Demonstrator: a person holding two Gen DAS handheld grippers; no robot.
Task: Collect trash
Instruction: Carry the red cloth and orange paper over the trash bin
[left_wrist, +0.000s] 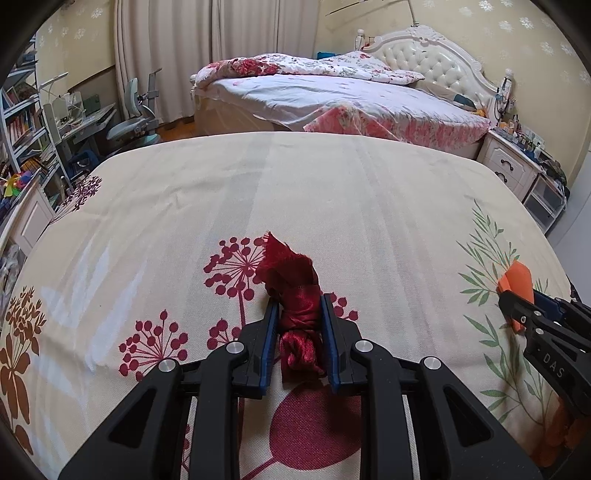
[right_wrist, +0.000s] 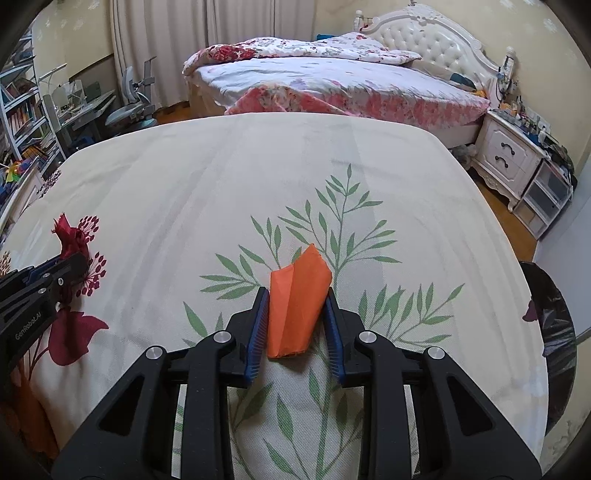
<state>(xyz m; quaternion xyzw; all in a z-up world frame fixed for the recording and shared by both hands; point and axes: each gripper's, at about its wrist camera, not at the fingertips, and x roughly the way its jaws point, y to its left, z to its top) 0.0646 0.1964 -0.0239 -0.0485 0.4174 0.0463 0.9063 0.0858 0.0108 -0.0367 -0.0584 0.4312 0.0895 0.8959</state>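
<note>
A crumpled dark red fabric bundle (left_wrist: 295, 273) lies on the cream floral tablecloth (left_wrist: 295, 184), and my left gripper (left_wrist: 299, 301) is shut on it, blue pads pressed against both its sides. A folded orange paper (right_wrist: 297, 306) rests on the green leaf print, with my right gripper (right_wrist: 295, 293) shut on it, its pads touching the paper's two edges. The right wrist view shows the left gripper (right_wrist: 75, 260) at the far left with the red bundle (right_wrist: 70, 236). In the left wrist view, the right gripper (left_wrist: 508, 291) and the orange paper (left_wrist: 515, 277) sit at the far right.
A black bag or bin (right_wrist: 554, 332) stands by the table's right edge. Beyond the table are a bed (left_wrist: 332, 96) with floral covers, a white nightstand (left_wrist: 509, 166), and on the left a desk with a chair (left_wrist: 133, 122) and bookshelves (left_wrist: 22, 122).
</note>
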